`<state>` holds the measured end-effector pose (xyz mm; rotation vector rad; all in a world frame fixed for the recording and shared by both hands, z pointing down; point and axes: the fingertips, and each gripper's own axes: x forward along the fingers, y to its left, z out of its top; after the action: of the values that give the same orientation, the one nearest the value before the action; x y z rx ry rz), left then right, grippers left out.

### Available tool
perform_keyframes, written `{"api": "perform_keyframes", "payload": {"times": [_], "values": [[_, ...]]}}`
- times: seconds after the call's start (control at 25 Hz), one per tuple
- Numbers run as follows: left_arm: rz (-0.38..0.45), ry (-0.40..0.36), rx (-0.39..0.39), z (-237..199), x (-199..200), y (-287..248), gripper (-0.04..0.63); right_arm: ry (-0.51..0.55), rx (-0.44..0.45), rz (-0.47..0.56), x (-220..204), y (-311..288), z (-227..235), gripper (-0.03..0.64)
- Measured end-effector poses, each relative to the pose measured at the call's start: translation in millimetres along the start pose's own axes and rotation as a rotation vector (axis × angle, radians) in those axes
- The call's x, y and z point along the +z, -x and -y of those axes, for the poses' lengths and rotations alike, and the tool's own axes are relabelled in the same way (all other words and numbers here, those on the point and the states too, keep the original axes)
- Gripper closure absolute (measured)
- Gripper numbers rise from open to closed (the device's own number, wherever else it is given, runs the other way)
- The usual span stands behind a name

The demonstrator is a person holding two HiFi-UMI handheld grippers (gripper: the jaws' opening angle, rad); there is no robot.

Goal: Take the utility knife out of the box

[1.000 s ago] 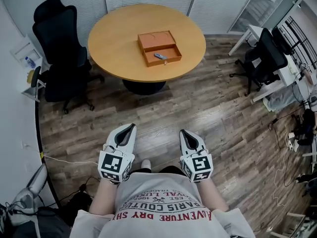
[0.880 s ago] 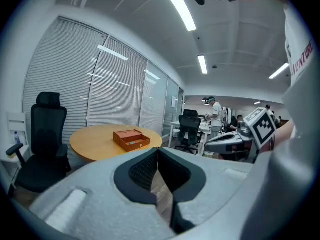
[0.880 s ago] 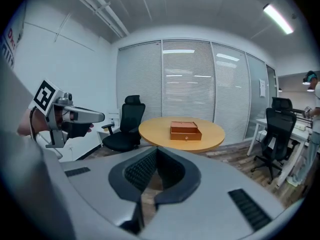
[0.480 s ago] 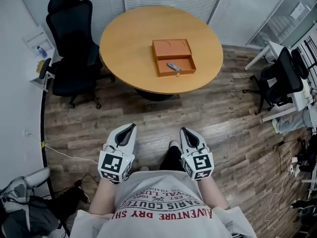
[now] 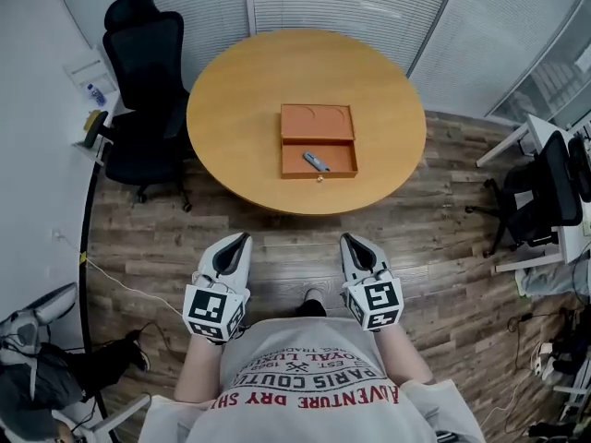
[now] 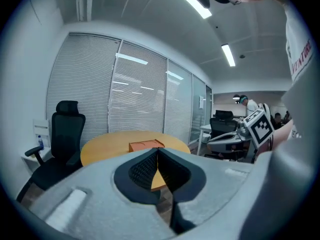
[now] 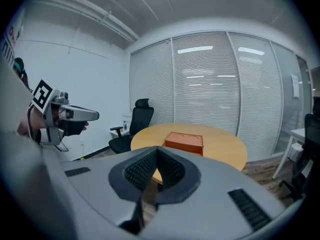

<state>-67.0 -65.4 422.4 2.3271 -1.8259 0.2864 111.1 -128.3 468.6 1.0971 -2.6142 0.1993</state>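
An open orange box (image 5: 318, 140) lies on the round wooden table (image 5: 240, 109). Inside its near half rests a grey utility knife (image 5: 316, 161). The box also shows in the left gripper view (image 6: 146, 145) and the right gripper view (image 7: 184, 141). My left gripper (image 5: 242, 239) and right gripper (image 5: 349, 241) hang side by side over the floor, well short of the table, both pointing toward it. Each is shut with nothing between its tips. The left gripper's tips (image 6: 157, 150) and the right gripper's tips (image 7: 157, 149) meet in their own views.
A black office chair (image 5: 146, 81) stands left of the table. Another black chair (image 5: 545, 192) and a white desk (image 5: 554, 155) are at the right. Window blinds (image 5: 351, 3) run behind the table. A cable (image 5: 129, 289) trails on the wooden floor at the left.
The table and box have come closer and more central in the head view as the person walked toward them. Both grippers kept their pose in front of the body.
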Motion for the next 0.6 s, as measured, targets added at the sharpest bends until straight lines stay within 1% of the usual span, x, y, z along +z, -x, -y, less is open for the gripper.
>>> {"api": "perform_keyframes", "payload": {"times": [0.2, 0.32, 0.44, 0.6], "values": [[-0.017, 0.016, 0.034, 28.1, 5.1, -48.2, 0.584, 0.004, 0.069, -0.036, -5.4, -16.3, 49.0, 0.607], [-0.036, 0.023, 0.042, 37.5, 4.1, -70.3, 0.584, -0.002, 0.092, -0.054, -7.7, -27.8, 69.3, 0.609], [-0.055, 0.02, 0.046, 36.2, 2.4, -85.2, 0.584, -0.013, 0.109, -0.071, -9.4, -42.1, 79.6, 0.608], [-0.054, 0.031, 0.068, 18.0, 6.3, -104.9, 0.584, -0.015, 0.126, -0.098, -9.8, -71.4, 89.5, 0.608]]}}
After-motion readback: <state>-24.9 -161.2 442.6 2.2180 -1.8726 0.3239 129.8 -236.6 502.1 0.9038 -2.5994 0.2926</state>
